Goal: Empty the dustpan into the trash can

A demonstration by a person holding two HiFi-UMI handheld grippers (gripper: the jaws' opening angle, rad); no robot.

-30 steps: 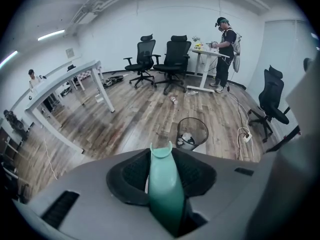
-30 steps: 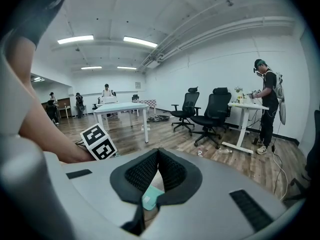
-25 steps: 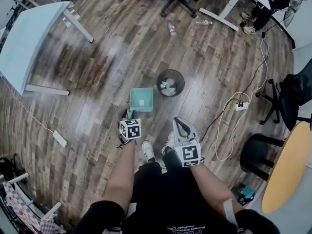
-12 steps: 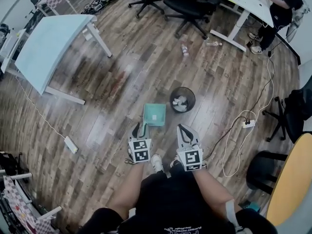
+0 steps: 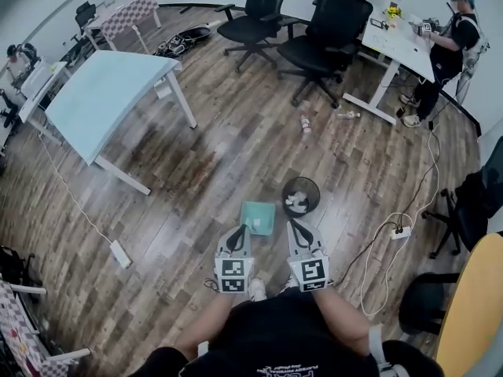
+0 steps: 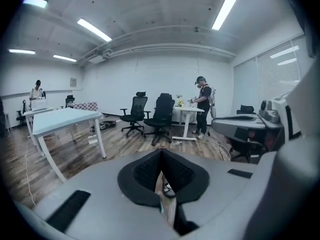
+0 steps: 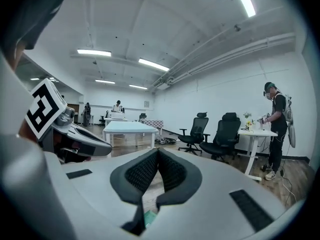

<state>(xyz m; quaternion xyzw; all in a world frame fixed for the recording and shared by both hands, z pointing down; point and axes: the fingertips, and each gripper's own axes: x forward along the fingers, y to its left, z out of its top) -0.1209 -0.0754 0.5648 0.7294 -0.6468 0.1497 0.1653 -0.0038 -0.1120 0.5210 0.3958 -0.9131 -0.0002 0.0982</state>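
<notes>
By trash can (image 5: 300, 195), teal dustpan (image 5: 260, 217), left claw (image 5: 239, 229) just closed empty, right claw (image 5: 296, 225) together

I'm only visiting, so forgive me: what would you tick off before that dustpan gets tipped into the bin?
1. The left gripper is shut: ok; its jaws have just been closing and now meet.
2. It grips the teal dustpan: cannot tell; only a teal sliver shows below its jaws.
3. The trash can stands upright and open, next to the dustpan: ok.
4. The right gripper is free: ok; shut on nothing.
5. Debris in the dustpan: cannot tell, too small.
</notes>
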